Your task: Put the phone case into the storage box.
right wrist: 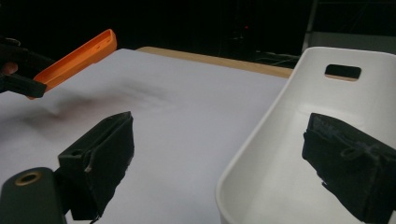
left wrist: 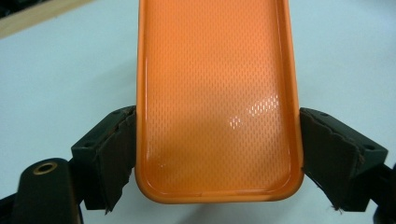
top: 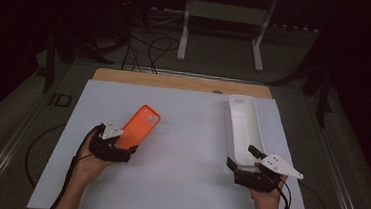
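Orange phone case (top: 138, 127) sits clamped by its 2 long edges in the left gripper (top: 115, 146), lifted and tilted toward 1 o'clock over the white table (top: 177, 184). Right gripper (top: 248, 170), jaws wide open, straddles the white tray (top: 242, 120) near rim w/o gripping it. Risk: slick, flexible case may bow and pop out if squeezed harder.

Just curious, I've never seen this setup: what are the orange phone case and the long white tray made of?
Orange phone case: probably soft silicone or rubbery plastic; its inside shows a fine dimpled texture with glossy highlights.
White tray: seemingly hard moulded plastic; smooth, satin walls, rounded corners and a cut-out handle slot.
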The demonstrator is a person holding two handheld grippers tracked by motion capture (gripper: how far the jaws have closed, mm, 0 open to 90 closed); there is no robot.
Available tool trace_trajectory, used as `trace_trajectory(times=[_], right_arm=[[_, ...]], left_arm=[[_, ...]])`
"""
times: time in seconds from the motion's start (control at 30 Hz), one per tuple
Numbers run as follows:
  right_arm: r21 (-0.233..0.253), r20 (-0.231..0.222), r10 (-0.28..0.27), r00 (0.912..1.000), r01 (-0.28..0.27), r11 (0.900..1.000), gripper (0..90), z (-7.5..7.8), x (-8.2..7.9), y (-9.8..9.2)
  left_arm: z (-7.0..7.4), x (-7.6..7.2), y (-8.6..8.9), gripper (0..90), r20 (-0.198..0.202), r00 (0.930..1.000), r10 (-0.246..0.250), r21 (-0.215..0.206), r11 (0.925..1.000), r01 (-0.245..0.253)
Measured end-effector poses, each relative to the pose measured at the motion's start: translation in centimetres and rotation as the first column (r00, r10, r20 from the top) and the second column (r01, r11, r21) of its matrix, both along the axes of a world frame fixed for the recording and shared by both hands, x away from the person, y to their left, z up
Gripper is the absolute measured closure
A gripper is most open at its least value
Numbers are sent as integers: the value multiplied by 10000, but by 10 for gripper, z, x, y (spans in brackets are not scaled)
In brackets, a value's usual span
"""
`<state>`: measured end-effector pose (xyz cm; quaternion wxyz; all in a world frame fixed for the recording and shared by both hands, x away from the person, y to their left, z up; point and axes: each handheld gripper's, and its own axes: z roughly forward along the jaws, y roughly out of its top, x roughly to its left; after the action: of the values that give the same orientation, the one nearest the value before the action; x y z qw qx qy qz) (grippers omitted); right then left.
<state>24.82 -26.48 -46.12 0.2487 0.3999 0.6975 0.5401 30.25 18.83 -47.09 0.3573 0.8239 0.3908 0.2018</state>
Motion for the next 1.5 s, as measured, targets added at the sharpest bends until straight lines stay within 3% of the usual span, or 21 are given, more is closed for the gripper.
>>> trace_trajectory(times=[0.6,0.77,1.1,1.5], right_arm=[[193,-286,708,9971,-703,9973,90,19,29,29],[376,-333,785,9964,-772,9963,90,24,36,33],[649,-598,912,9940,-873,9941,91,30,49,41],[548,-539,1241,9908,-1212,9911,91,39,62,64]], left_arm=[[5,1,-11,165,835,9965,-3,-490,9988,44],[7,1,-15,165,969,9952,-162,-380,9991,200],[12,1,-19,165,1226,9922,-229,-540,9981,297],[20,1,-32,166,1478,9876,-532,-612,9961,628]])
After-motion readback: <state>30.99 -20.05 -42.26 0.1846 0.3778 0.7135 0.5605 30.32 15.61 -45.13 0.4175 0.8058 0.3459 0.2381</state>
